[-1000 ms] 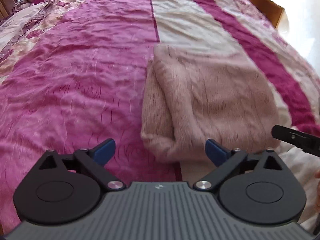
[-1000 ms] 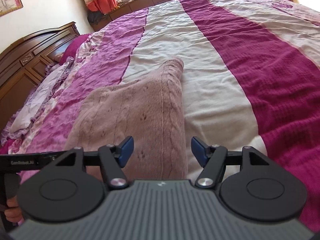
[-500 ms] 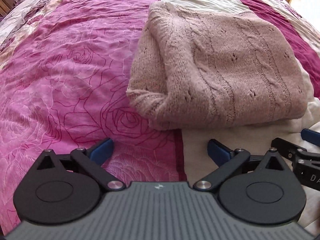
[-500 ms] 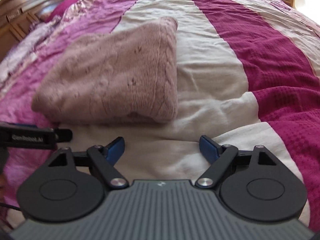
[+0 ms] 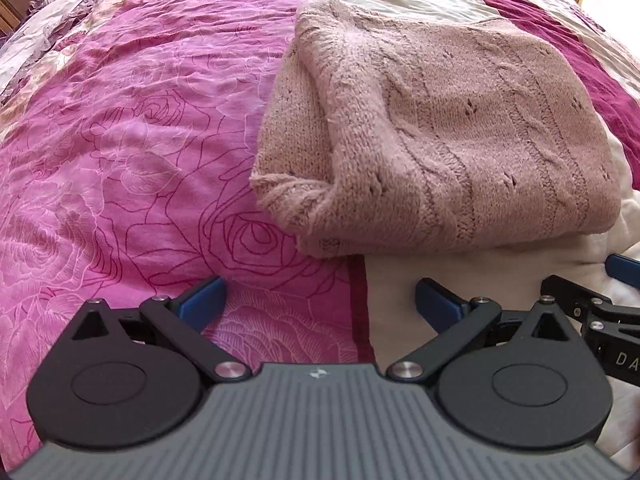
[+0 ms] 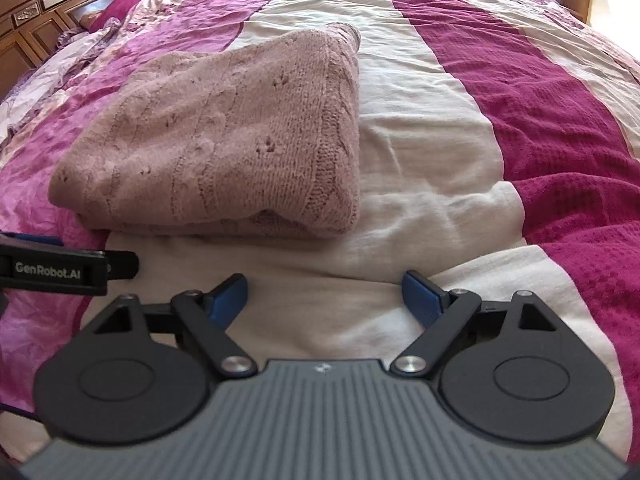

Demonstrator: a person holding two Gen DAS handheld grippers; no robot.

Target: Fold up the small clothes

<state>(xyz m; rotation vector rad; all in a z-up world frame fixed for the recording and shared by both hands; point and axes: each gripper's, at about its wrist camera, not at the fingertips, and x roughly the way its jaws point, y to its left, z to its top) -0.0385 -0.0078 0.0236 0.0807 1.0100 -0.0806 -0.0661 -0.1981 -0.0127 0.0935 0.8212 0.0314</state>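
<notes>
A dusty-pink cable-knit sweater lies folded into a thick rectangle on the bed; it also shows in the right wrist view. My left gripper is open and empty, a little short of the sweater's near left corner, above the bedspread. My right gripper is open and empty, short of the sweater's near right corner, over the cream stripe. Each gripper's side shows at the edge of the other's view: the right one and the left one.
The bedspread has pink rose-print, cream and magenta stripes. A dark wooden headboard stands at the far left. Crumpled floral bedding lies near it.
Both grippers have drawn back from the folded sweater and tilted down, so it now lies farther ahead. Both stayed open. The sweater has not moved in the last half second.
</notes>
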